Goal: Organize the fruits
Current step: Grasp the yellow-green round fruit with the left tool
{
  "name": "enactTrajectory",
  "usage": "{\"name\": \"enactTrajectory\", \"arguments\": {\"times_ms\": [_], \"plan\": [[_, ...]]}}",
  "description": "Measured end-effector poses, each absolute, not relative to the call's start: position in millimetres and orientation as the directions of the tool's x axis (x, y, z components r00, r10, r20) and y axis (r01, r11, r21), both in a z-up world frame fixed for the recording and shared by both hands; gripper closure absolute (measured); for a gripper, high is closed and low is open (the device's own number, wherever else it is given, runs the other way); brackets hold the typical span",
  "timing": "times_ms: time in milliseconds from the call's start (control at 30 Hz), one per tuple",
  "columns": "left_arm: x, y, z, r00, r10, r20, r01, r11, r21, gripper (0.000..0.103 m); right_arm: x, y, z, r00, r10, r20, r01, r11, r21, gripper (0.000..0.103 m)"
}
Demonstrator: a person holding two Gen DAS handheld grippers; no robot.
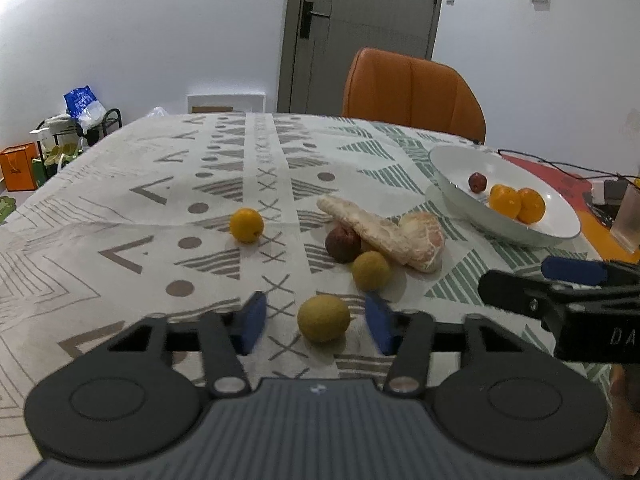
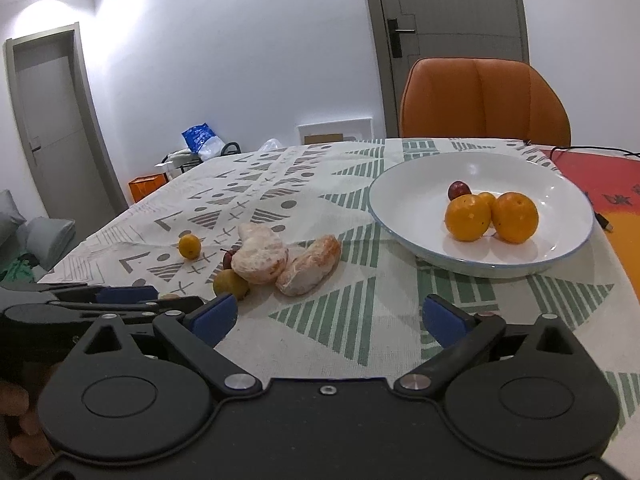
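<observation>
Looking from left to right across the patterned tablecloth (image 1: 120, 208), I see a small orange fruit (image 1: 246, 225) lying alone, well apart from the rest. Nearer me, my left gripper (image 1: 316, 322) has a yellow-green fruit (image 1: 323, 318) between its blue pads (image 1: 251, 322); a gap shows on each side, so the jaws are not pressing it and it rests on the cloth. Just beyond sit a second yellow-green fruit (image 1: 371, 270), a dark red fruit (image 1: 342, 244) and two peeled citrus pieces (image 1: 384, 232), all clustered together. Further right, the white bowl (image 2: 404, 200) holds two oranges (image 2: 492, 216), a smaller orange behind them and a small red fruit (image 2: 459, 189). My right gripper (image 2: 330, 320) hovers near the bowl, jaws wide apart with nothing between them.
</observation>
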State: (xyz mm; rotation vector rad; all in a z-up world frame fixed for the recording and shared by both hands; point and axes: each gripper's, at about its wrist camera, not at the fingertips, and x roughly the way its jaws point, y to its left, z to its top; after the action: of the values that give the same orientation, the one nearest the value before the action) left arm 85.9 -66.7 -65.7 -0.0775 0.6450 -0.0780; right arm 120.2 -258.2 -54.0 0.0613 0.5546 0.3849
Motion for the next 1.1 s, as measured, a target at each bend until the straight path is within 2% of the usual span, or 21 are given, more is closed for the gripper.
{"name": "enactTrajectory", "arguments": {"times_ms": [33,100,700,1100], "plan": [[86.0,-68.4,-65.8,0.799,-0.089,-0.594,0.049,0.995,-0.084,0.070,122.0,-258.2,-54.5,0.778,0.374,-0.505,-0.341,0.926,0.161,0.003],[87.8,-69.7,-65.1,0.796,-0.096,-0.597,0.060,0.995,-0.081,0.077,126.0,-258.3,-55.7,0.773,0.377,-0.510,-0.343,0.925,0.165,0.004],[105.5,-63.0,-52.1,0.813,-0.047,-0.580,0.015,0.998,-0.061,0.077,158.7,-254.6,-64.0,0.729,0.392,-0.562,-0.346,0.919,0.191,0.016],[107.5,-48.7,-50.8,0.816,-0.019,-0.578,-0.024,0.997,-0.067,0.077,174.4,-232.2,-63.1,0.714,0.374,-0.592,-0.362,0.921,0.145,0.019]]}}
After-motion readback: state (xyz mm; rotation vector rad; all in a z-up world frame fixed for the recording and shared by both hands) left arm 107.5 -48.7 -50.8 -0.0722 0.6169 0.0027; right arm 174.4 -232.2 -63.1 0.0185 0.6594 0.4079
